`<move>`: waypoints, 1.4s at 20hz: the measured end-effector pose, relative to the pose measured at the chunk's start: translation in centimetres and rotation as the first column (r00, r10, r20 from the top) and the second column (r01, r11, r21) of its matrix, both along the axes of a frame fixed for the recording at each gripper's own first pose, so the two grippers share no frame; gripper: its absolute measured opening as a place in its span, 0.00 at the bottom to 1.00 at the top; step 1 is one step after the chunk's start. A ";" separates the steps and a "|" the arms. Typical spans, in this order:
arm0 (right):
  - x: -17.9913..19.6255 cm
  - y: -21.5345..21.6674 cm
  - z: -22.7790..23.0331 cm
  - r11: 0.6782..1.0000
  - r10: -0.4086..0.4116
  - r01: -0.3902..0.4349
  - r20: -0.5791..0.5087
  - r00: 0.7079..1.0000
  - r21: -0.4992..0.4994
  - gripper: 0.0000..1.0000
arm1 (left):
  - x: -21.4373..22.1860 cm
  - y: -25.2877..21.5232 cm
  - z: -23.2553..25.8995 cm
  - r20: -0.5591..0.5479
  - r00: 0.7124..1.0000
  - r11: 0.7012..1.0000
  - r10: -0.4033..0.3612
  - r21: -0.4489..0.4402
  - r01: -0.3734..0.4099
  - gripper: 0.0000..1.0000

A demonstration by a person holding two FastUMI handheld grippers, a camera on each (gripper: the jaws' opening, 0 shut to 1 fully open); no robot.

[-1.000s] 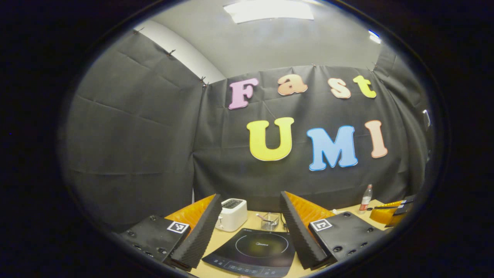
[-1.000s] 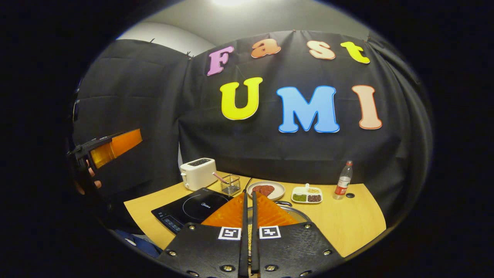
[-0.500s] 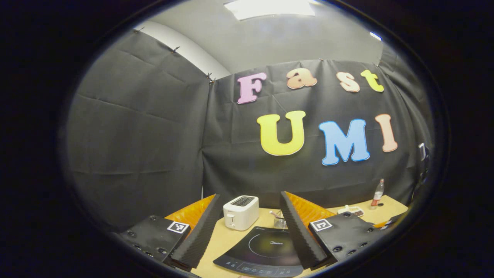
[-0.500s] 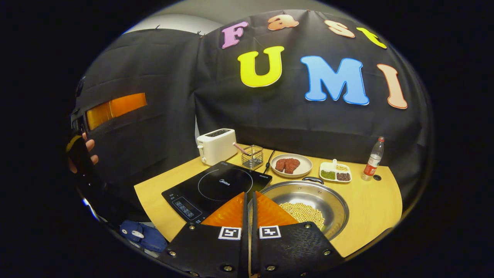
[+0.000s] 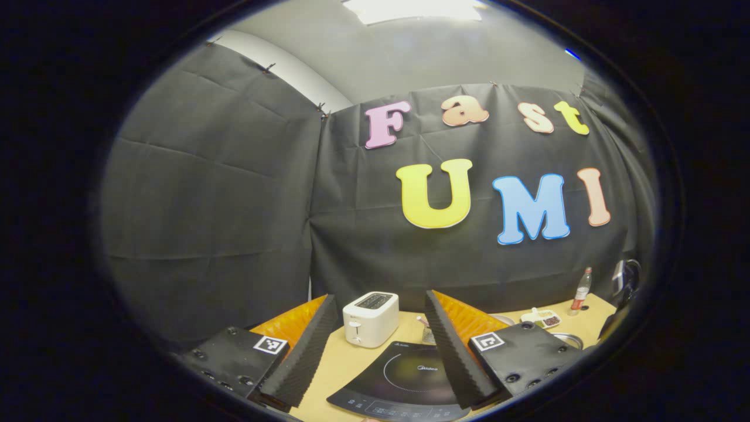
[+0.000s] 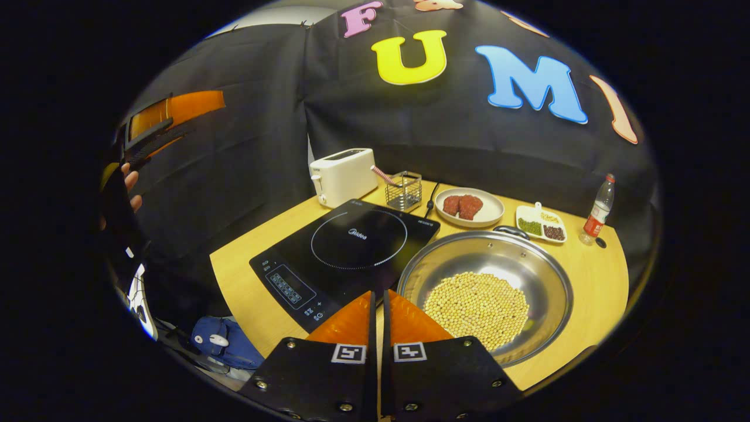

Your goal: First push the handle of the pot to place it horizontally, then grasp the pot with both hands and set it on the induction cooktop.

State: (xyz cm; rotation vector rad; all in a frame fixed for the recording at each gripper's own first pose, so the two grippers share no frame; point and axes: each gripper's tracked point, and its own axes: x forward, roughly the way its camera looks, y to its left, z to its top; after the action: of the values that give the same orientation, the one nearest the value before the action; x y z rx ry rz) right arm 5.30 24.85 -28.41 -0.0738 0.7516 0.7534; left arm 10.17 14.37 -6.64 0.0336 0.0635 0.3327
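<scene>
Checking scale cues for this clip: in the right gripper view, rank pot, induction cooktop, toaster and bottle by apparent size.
1. Pot and induction cooktop: look alike in extent, so not ranked.
2. Toaster, though farther off.
3. Bottle, farthest off.

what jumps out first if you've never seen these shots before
The big steel pot with pale beans heaped in its bottom, sitting on the wooden table right beside the black induction cooktop. Next, the right gripper, its orange fingers together, low in front of both. The left gripper has its fingers spread wide towards a white toaster.
</scene>
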 end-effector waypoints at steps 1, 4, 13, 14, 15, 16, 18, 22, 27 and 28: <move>-0.1 0.1 -0.4 1.000 0.005 -0.005 -0.011 1.000 -0.009 0.03 | 0.4 0.1 -0.1 -0.004 1.000 1.000 -0.003 0.000 0.003 0.98; -0.8 0.3 -1.9 1.000 0.016 -0.018 -0.064 0.998 -0.022 0.00 | 1.2 -0.2 -0.9 -0.015 1.000 1.000 -0.017 -0.011 0.017 0.94; -2.1 -0.7 -5.8 0.998 -0.001 -0.014 -0.226 0.974 -0.065 0.03 | 4.0 -1.9 -1.8 -0.033 0.997 0.997 -0.073 -0.010 0.073 0.98; -2.0 -0.7 -6.5 0.997 -0.007 -0.011 -0.242 0.970 -0.071 0.03 | 4.2 -2.0 -1.9 -0.034 0.996 0.997 -0.077 -0.010 0.077 0.98; -1.9 -1.1 -6.8 0.997 -0.013 -0.008 -0.254 0.967 -0.081 0.03 | 4.6 -2.1 -2.0 -0.036 0.996 0.997 -0.081 -0.013 0.081 0.98; -2.0 -1.4 -7.1 0.996 -0.019 -0.005 -0.263 0.964 -0.090 0.03 | 4.9 -2.4 -2.3 -0.038 0.996 0.996 -0.086 -0.017 0.086 0.98; -2.2 -1.8 -7.6 0.995 -0.031 0.004 -0.284 0.958 -0.095 0.03 | 5.6 -2.8 -2.6 -0.041 0.994 0.995 -0.098 -0.026 0.097 0.98; -2.4 -2.6 -7.5 0.994 -0.047 0.017 -0.298 0.953 -0.104 0.03 | 7.3 -4.0 -3.1 -0.035 0.991 0.990 -0.132 -0.047 0.131 0.98; -2.6 -4.1 -7.6 0.990 -0.070 0.029 -0.306 0.949 -0.137 0.01 | 9.5 -5.9 -3.5 -0.024 0.981 0.979 -0.194 -0.073 0.192 1.00; -2.7 -4.4 -7.6 0.989 -0.078 0.034 -0.308 0.948 -0.146 0.01 | 9.8 -6.2 -3.7 -0.023 0.978 0.976 -0.205 -0.080 0.203 0.99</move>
State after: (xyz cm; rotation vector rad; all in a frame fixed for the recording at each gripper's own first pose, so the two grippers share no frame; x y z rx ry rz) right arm 2.55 20.45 -36.04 -0.0589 1.1052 0.6646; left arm 19.97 8.14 -10.38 -0.0316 0.1027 0.1238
